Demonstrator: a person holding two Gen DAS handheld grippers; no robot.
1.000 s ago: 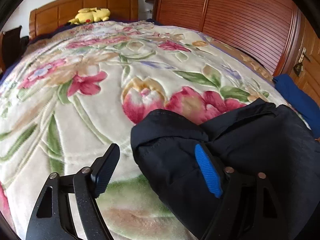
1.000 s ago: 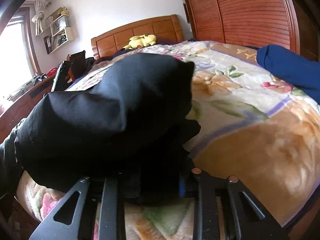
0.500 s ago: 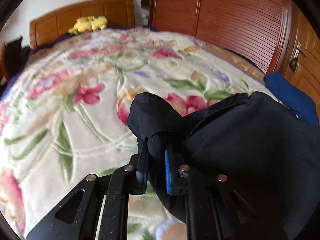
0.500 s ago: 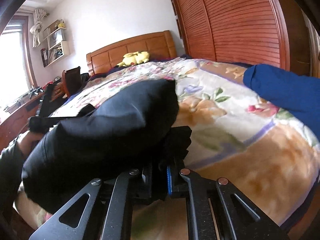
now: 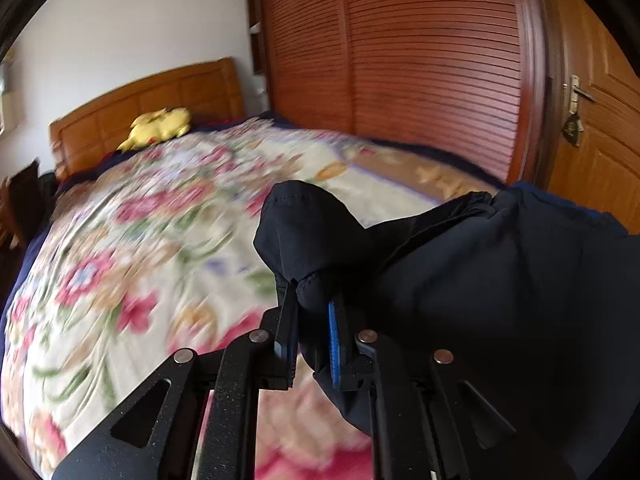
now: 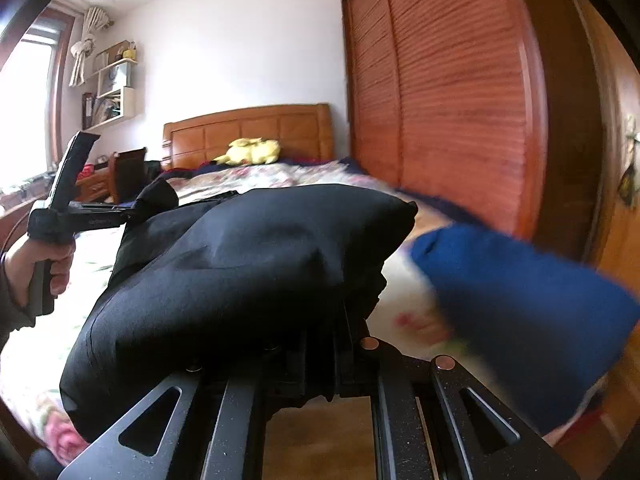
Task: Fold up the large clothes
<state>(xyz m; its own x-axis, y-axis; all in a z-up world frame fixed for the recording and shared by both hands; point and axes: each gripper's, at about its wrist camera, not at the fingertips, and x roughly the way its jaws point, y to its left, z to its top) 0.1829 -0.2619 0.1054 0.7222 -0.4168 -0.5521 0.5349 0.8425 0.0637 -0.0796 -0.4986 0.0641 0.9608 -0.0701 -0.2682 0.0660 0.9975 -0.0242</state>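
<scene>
Holding a big black garment (image 5: 500, 280) up off the bed (image 5: 120, 280), both sets of tongs are clamped down tight on fabric. The left tongs (image 5: 314, 332) have their pads nearly together with a bunched corner of the garment pinched between them, and that corner pokes up just past the tips toward the headboard (image 5: 152, 108). The right tongs (image 6: 320, 360) are buried under the cloth, so I can't see the pads, but they look closed on the other end of it.

So the garment hangs between the two hands, slung over the foot end of the bed, far from the headboard. Its long axis runs hand to hand, across the bed rather than along it. From the right side you can see the person's left hand (image 6: 48, 264) gripping its handle at the far end of the cloth.

Neither hand is nearer, I'd say; each owns one end. A blue garment (image 6: 520, 300) lies just beside, on the wardrobe side. Next is probably spreading it flat toward the headboard.
</scene>
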